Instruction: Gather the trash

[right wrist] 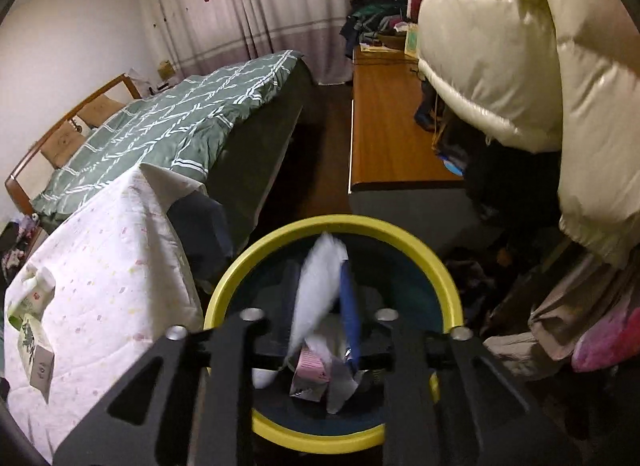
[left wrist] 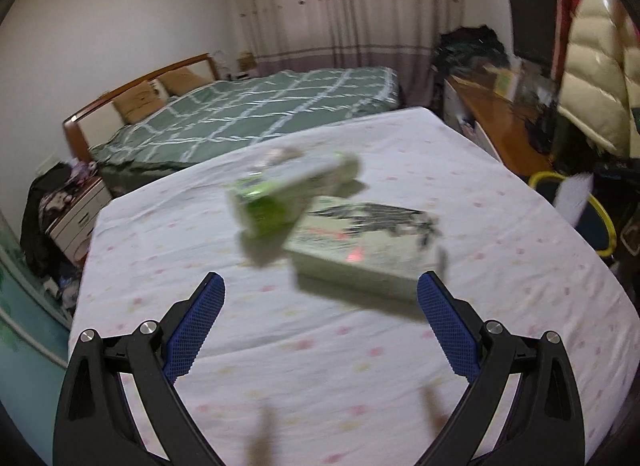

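In the left wrist view a green and white carton (left wrist: 288,189) leans on a flat pale box with a dark ink print (left wrist: 364,242) on the table's white dotted cloth (left wrist: 320,346). My left gripper (left wrist: 320,302) is open and empty, just short of the two boxes. In the right wrist view my right gripper (right wrist: 332,286) is shut on a white paper tissue (right wrist: 316,294), held over the yellow-rimmed bin (right wrist: 256,258). Several crumpled wrappers (right wrist: 312,370) lie in the bin. The carton (right wrist: 32,294) and the flat box (right wrist: 36,350) also show there at far left.
A bed with a green checked quilt (left wrist: 248,113) stands behind the table. A wooden desk (right wrist: 384,125) runs along the right. A cream puffer jacket (right wrist: 520,65) hangs over the bin area. The bin (left wrist: 600,217) shows right of the table. Clothes are piled on the floor (right wrist: 560,326).
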`<state>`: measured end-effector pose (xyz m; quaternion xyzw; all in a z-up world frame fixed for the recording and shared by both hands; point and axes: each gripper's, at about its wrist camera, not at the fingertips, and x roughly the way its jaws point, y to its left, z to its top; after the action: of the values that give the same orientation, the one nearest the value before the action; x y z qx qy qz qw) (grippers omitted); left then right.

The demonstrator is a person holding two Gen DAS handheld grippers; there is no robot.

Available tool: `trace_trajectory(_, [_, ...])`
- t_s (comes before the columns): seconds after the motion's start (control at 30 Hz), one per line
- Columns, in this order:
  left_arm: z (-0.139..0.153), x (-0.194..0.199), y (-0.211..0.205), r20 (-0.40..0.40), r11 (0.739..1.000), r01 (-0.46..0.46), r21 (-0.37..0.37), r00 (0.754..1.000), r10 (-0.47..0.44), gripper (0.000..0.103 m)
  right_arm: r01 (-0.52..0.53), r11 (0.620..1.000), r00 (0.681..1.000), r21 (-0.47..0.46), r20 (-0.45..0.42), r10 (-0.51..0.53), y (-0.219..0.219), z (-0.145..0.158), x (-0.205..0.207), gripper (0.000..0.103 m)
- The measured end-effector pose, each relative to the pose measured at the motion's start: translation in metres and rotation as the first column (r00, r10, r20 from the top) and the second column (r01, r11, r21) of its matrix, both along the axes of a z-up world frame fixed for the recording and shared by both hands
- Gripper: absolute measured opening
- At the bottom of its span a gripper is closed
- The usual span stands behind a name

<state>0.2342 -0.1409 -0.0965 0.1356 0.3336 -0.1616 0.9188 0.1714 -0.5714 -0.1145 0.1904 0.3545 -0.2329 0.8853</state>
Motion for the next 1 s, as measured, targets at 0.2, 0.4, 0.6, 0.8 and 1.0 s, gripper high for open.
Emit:
trace_trajectory(0.2, [-0.018,0.01,-0.046,-0.055,0.997,0.022,0.077,0.998,-0.017,0.095,-0.032,0.999,0.999,-0.014,0.0,0.032,0.002,-0.003,-0.001,0.024])
trace_trajectory(0.4, [-0.03,0.029,-0.046,-0.092,0.995,-0.029,0.098,0.995,0.038,0.095,-0.045,0.999,0.999,-0.007,0.012,0.045,-0.001,-0.001,-0.003,0.025])
trace_trajectory(0.6, [-0.031,0.033,-0.015,-0.104,0.992,-0.081,0.099,0.99,0.091,0.095,-0.055,0.998,0.998,0.013,0.019,0.055,-0.001,-0.001,-0.003,0.025])
trace_trajectory(0.8, [-0.034,0.035,0.046,-0.101,0.972,-0.199,0.128,0.972,0.213,0.096,-0.071,0.997,0.997,0.016,0.022,0.071,0.006,0.0,0.002,0.025])
trace_trajectory(1.0, [-0.029,0.042,0.106,-0.138,0.947,-0.314,0.065,0.937,0.32,0.095,-0.093,0.996,0.995,0.013,0.026,0.092,0.017,0.002,0.009,0.025])
